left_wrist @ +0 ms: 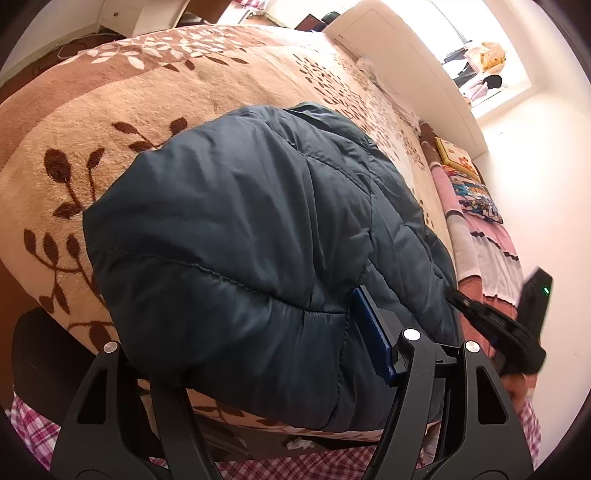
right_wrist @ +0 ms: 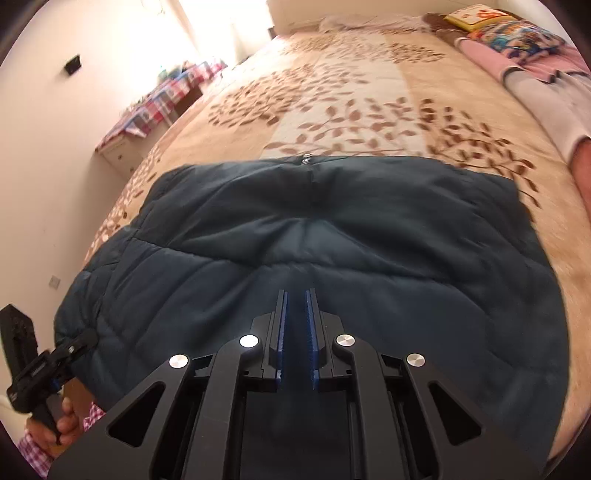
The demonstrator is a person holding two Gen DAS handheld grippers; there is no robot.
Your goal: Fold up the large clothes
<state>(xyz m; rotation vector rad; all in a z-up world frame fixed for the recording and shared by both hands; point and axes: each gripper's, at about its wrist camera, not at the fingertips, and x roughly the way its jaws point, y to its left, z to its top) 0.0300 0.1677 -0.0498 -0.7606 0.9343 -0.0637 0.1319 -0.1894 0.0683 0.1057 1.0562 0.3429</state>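
Note:
A dark teal padded jacket lies folded on a beige bed blanket with brown leaves. In the left wrist view the jacket bulges up between the fingers; one blue pad shows on the right, the other finger is hidden under the fabric. The left gripper also shows in the right wrist view, at the jacket's left edge. My right gripper hovers just above the jacket's near part, its blue pads a narrow gap apart with nothing between them. It also shows in the left wrist view at the jacket's right edge.
Folded pink bedding and colourful pillows lie along the bed's far right side. A low cabinet with a checked cloth stands at the left wall. A white headboard lines the bed in the left wrist view.

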